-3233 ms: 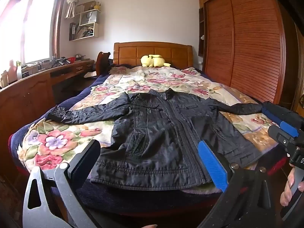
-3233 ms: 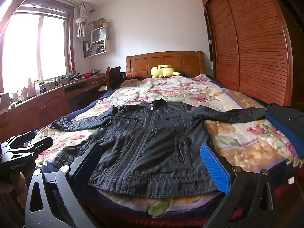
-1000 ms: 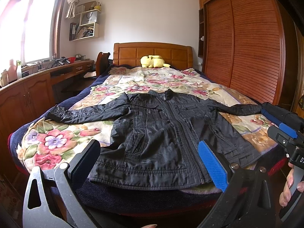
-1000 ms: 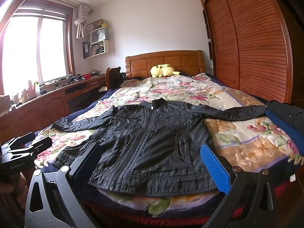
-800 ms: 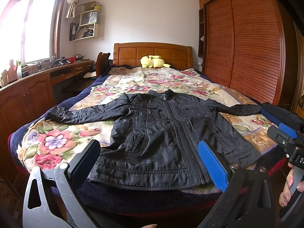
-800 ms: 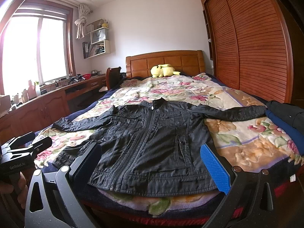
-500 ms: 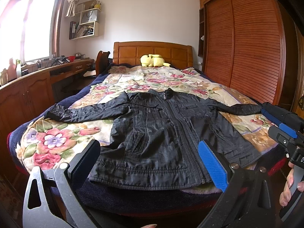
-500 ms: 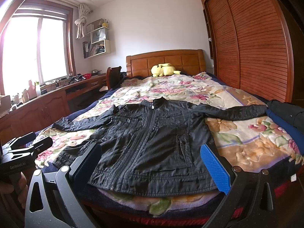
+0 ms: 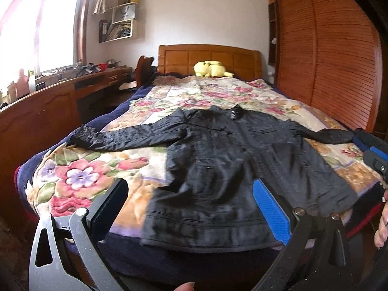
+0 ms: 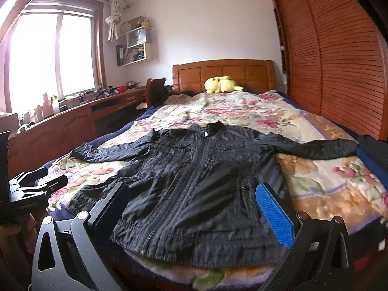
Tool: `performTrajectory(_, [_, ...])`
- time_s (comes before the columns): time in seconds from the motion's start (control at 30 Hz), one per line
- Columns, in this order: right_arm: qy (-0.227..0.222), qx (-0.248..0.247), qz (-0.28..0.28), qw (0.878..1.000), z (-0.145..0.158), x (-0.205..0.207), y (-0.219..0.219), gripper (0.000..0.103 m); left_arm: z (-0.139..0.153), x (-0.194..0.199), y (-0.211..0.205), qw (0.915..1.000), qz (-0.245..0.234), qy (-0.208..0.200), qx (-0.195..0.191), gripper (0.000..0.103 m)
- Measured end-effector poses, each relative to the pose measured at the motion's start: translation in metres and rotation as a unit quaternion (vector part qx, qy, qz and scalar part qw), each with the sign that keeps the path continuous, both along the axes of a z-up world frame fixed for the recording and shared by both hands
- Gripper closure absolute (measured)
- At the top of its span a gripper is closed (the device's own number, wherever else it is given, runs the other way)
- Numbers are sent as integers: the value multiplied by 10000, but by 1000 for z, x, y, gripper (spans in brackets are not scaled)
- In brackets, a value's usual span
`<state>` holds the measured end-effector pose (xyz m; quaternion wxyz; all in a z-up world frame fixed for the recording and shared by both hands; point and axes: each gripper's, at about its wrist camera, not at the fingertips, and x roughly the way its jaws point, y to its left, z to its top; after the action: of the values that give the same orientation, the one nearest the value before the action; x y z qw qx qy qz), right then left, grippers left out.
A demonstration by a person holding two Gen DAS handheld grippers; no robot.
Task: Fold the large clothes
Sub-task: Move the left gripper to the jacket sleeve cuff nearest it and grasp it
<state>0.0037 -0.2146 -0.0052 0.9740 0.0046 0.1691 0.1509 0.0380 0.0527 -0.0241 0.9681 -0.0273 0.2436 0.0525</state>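
Jacket (image 9: 232,169) flat on bed (image 9: 80,177) | both tools open, clear

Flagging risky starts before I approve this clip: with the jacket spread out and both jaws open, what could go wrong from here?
The black jacket has its hem at the foot edge of the bed, so a tug toward the person might slide it off. Its shiny fabric may slip from the open left gripper or right gripper. The far sleeve ends beside other dark clothes, which a grasp there might snag.

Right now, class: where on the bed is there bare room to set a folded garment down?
Bare bedspread lies between the jacket collar and the yellow plush toy, and beside each sleeve. The foot is crowded by the jacket's hem; dark clothes fill the right edge.
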Motion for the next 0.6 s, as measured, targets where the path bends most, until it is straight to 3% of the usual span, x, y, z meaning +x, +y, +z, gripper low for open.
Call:
performTrajectory(0.23, [105, -134, 275, 9995, -8, 38, 24, 0, -19, 31, 51, 9995, 273, 144, -80, 0])
performTrajectory(0.6, [237, -215, 737, 9968, -21, 91, 60, 0, -36, 78, 122, 9969, 718, 279, 133, 0])
